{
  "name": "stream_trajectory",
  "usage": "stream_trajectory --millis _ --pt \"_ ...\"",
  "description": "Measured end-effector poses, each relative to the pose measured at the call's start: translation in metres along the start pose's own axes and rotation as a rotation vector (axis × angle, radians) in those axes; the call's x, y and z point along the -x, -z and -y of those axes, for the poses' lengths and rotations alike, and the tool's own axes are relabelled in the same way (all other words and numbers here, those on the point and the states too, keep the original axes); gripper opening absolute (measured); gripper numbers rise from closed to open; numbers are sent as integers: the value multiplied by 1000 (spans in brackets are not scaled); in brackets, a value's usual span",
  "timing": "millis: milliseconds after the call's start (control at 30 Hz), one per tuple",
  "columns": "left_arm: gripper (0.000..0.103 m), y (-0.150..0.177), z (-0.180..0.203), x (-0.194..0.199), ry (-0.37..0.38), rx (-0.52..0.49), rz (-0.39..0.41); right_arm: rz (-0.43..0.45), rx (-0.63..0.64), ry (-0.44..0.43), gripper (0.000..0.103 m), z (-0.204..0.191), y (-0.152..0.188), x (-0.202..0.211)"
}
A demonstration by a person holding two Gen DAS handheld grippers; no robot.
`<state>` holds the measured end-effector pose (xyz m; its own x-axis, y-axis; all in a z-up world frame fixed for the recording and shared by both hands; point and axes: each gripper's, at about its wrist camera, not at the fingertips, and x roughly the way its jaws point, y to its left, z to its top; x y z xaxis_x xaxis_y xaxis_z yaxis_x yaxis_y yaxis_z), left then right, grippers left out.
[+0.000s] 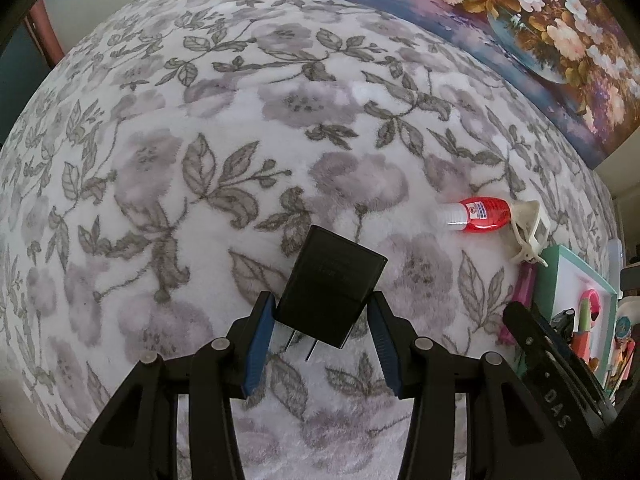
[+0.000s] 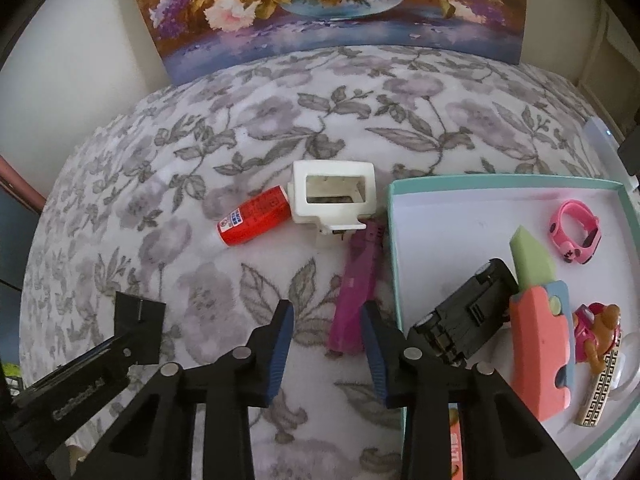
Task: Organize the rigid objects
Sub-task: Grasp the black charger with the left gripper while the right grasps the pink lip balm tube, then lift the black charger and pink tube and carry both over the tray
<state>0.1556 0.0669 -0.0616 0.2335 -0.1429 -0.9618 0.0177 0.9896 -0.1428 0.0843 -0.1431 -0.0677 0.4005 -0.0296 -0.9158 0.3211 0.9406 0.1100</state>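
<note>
My left gripper has a black plug-in charger between its blue pads, prongs pointing back toward me, above the floral blanket; the jaws look closed on its lower end. My right gripper is open and empty, with the lower end of a magenta lighter lying between its fingertips. A red bottle and a white clip lie beyond it. The teal-rimmed white box on the right holds a black object, a pink-and-green toy knife and a pink watch.
A flower painting leans against the wall at the back. The left gripper's body shows at the lower left of the right wrist view. The red bottle, white clip and box show at the right of the left wrist view.
</note>
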Motion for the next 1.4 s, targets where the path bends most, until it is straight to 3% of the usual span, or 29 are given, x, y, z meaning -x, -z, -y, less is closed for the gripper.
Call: stream_trajectory --millis 267,767,1000,1167,1400 --pt "49 -1 4 2 4 0 -2 -2 5 52 31 -3 -4 -10" --pt "49 3 11 -15 -25 -14 -22 13 35 90 31 -10 -10 -23" --pt "46 8 31 -19 -70 -64 4 10 33 74 21 -6 -5 -19" --pt "46 16 38 -18 -61 -63 2 -18 -4 28 12 5 6 -12" --pt "44 38 46 -9 -23 -67 -1 -33 -51 -25 12 17 24 10"
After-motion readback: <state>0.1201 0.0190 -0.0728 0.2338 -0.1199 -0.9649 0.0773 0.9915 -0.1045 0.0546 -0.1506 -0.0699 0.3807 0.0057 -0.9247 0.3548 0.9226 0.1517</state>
